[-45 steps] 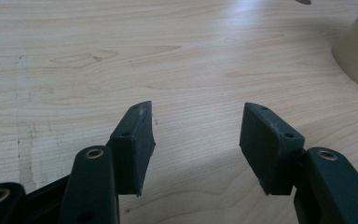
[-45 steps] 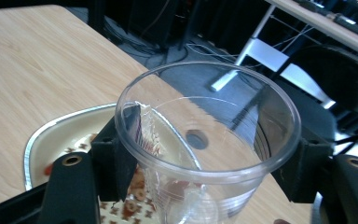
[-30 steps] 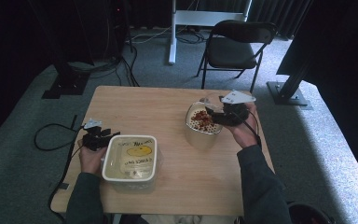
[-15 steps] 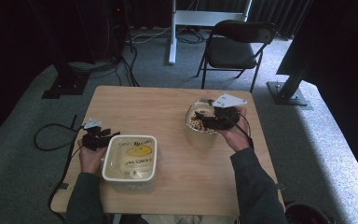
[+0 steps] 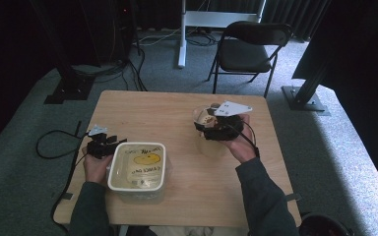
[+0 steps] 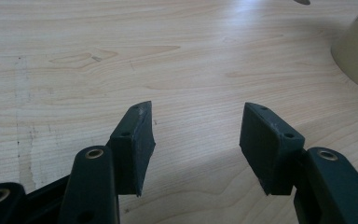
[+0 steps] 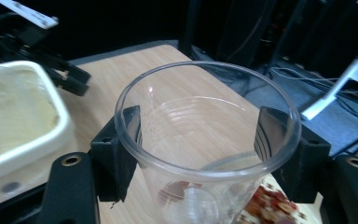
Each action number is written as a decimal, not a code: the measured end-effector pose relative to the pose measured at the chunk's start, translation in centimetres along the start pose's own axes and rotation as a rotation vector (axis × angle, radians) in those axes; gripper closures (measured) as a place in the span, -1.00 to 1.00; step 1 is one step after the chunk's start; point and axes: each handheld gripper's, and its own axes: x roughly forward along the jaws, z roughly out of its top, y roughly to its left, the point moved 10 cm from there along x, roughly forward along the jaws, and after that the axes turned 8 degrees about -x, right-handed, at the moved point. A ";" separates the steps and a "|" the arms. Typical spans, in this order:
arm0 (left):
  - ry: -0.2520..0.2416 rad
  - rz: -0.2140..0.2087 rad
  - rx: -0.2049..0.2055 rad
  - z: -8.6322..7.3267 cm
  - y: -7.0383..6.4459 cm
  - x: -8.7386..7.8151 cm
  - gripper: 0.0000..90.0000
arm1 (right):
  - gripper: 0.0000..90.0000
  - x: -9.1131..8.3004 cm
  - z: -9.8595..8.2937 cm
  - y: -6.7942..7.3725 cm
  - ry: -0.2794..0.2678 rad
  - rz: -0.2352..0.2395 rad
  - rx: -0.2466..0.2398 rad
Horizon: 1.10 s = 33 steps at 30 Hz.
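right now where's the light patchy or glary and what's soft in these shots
High view: sun patch on the floor at right, dark surround, table evenly lit. Left gripper view: bright glare on the wood at top, jaws sharp. Right gripper view: cup rim catches highlights, tub washed out and soft, background dim.

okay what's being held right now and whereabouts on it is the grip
The right gripper holds a clear plastic cup, its jaws clamped on opposite sides of the wall just under the rim. The left gripper is open, holding nothing.

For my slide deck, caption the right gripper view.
Right gripper clamps a clear plastic cup above the wooden table.
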 end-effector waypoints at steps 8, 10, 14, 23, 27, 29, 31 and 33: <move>0.002 0.000 0.001 0.0 0.0 0.0 0.00 | -0.29 0.8 1.0 2.8 -0.007 0.073 -0.033; 0.002 0.001 0.001 0.0 0.0 0.0 0.00 | -0.29 1.0 1.2 3.4 -0.012 0.096 -0.033; 0.001 0.001 0.002 0.0 0.0 0.0 0.00 | -0.29 1.3 1.6 4.3 -0.018 0.126 -0.029; -0.002 0.000 0.000 0.0 0.1 -0.1 0.00 | -0.31 1.8 3.5 7.2 -0.066 0.185 -0.042; -0.001 0.002 0.000 0.0 0.1 -0.1 0.00 | -0.31 2.1 4.3 8.4 -0.080 0.215 -0.050; -0.002 0.001 0.000 0.0 0.1 -0.1 0.00 | -0.32 2.2 4.7 9.0 -0.088 0.235 -0.052; -0.002 0.001 0.000 0.0 0.1 -0.1 0.00 | -0.32 2.3 4.8 9.3 -0.089 0.240 -0.055; -0.001 0.001 0.002 0.0 0.1 -0.1 0.00 | -0.32 2.5 5.2 10.1 -0.098 0.263 -0.055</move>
